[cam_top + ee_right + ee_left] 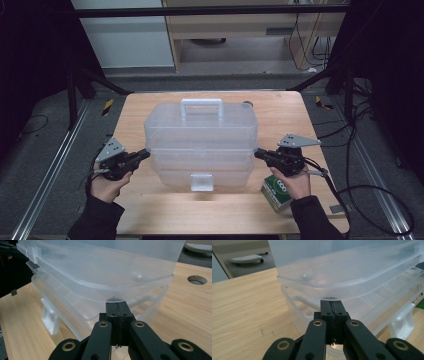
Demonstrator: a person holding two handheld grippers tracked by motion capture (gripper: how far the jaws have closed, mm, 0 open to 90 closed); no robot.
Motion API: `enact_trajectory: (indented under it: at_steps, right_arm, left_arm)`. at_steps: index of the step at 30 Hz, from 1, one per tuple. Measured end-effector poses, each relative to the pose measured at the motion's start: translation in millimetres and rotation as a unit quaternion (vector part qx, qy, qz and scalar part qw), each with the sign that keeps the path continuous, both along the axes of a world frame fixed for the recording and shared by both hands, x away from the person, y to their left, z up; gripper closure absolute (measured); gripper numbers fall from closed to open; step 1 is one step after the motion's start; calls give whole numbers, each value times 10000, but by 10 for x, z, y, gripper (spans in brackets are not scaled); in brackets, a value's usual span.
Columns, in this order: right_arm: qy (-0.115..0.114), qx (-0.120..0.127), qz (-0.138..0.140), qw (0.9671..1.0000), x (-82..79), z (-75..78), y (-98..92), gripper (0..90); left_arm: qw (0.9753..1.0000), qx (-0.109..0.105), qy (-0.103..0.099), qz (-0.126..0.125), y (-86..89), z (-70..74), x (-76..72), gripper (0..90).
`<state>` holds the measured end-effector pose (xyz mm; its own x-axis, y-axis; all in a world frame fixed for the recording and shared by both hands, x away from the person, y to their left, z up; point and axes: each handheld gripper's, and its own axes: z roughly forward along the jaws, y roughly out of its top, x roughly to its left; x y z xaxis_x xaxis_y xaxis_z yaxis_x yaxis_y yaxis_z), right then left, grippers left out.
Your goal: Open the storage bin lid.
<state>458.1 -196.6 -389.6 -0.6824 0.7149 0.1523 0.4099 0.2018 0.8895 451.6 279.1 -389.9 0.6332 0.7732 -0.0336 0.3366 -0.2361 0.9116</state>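
Tabletop point(150, 210): pale wood, ringed by dark floor and black frame legs.
Clear plastic case point(201, 145): mid-tabletop, white handle point(201, 104) on top, latch point(202, 182) facing the person.
Left tongs point(145, 152): jaws together, tips under the lid's left rim.
Right tongs point(258, 152): jaws together, tips under the lid's right rim.
Green carton point(276, 191): beside the right hand point(297, 182).

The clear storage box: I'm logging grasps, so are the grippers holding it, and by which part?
Neither grips it. Both the left gripper and the right gripper have jaws shut, tips tucked under the lid rim of the clear box at its two ends.
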Motion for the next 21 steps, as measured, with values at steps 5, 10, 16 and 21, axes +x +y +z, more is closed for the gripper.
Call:
enact_trajectory:
  at_steps: [5, 10, 16, 21]
  right_arm:
    - [-24, 26, -1, 10000, 17, 21, 0, 900]
    - [-83, 62, -37, 9999, 42, 71, 0, 900]
    - [-132, 64, -31, 9999, 63, 101, -4, 900]
    - [-145, 144, -41, 9998, 77, 124, -23, 900]
  left_arm:
    - [10000, 15, -51, 3, -9, 30, 12, 895]
    - [9999, -53, -126, 33, -15, 69, 34, 894]
    - [9997, -103, -192, 70, -19, 95, 47, 894]
    - [9995, -123, -264, 107, -25, 111, 61, 894]
